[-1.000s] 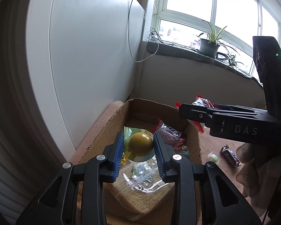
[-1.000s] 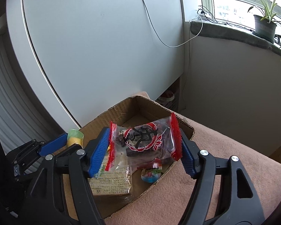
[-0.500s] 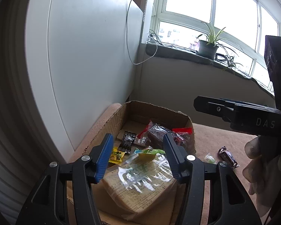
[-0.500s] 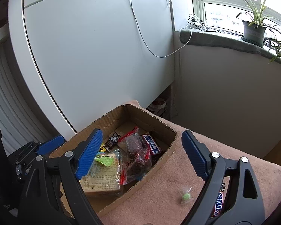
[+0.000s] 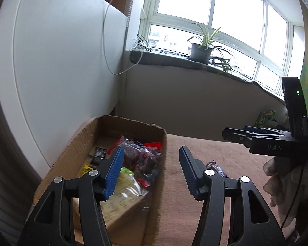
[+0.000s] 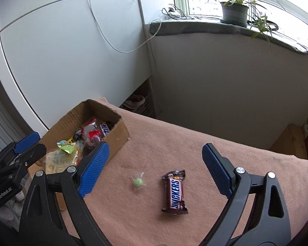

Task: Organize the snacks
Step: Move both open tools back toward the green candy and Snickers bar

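Pink cloth-covered surface (image 6: 195, 147) spans scene. Cardboard box (image 6: 117, 135) at far left on it, packed with wrapped snacks (image 6: 88, 137). Right gripper (image 6: 154, 162) empty, jaws opening wide above cloth. Left gripper (image 5: 151, 171) spread, empty, over box's right wall. Snickers bar (image 6: 174, 192) on cloth, near right. Small green candy (image 6: 138, 182) just left of bar.

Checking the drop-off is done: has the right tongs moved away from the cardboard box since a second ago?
Yes. The right tongs swung right off the cardboard box, now over the Snickers bar.
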`<state>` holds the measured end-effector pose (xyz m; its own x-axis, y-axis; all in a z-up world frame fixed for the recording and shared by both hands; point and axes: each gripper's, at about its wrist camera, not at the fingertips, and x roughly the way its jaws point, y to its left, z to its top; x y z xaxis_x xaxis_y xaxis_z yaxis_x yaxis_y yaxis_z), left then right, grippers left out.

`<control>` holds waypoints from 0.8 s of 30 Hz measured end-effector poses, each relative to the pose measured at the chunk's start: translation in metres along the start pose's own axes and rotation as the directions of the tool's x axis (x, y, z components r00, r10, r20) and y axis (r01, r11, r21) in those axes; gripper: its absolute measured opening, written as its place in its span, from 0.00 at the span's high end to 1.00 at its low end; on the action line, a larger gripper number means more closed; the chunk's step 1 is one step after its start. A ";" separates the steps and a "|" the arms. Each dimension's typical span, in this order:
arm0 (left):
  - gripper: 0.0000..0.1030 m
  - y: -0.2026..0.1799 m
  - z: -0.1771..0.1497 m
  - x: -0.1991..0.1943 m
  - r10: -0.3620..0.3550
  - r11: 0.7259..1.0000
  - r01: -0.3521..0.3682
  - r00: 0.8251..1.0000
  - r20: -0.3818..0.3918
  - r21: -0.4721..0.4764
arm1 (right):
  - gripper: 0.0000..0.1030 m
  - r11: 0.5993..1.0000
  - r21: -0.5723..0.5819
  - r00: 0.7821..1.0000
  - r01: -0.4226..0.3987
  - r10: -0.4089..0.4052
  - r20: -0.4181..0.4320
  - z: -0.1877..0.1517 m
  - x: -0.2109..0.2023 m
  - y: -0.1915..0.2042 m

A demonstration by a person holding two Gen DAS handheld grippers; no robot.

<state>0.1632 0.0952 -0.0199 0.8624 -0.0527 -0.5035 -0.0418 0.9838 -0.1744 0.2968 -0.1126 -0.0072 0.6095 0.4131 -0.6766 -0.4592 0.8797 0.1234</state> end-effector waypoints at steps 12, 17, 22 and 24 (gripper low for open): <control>0.47 -0.063 -0.023 0.032 -0.109 0.991 0.118 0.986 -0.123 0.061 | 0.11 0.995 0.096 0.995 -0.041 0.050 -0.091 -0.042 0.018 -0.049; 0.62 -0.085 -0.036 0.049 -0.120 0.983 0.142 0.976 -0.180 0.113 | 0.32 0.992 0.087 0.980 -0.094 0.107 -0.165 -0.052 0.040 -0.048; 0.68 -0.091 -0.046 0.070 -0.109 0.983 0.141 0.963 -0.248 0.115 | 0.36 0.986 0.093 0.966 -0.141 0.157 -0.206 -0.059 0.058 -0.049; 0.69 -0.089 -0.047 0.077 -0.104 0.986 0.134 0.959 -0.263 0.098 | 0.36 0.986 0.083 0.964 -0.145 0.159 -0.212 -0.060 0.062 -0.049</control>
<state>0.2094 -0.0046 -0.0834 0.6985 -0.1980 -0.6876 0.1234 0.9799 -0.1568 0.3181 -0.1440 -0.0992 0.3773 0.4885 -0.7868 -0.4877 0.8270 0.2796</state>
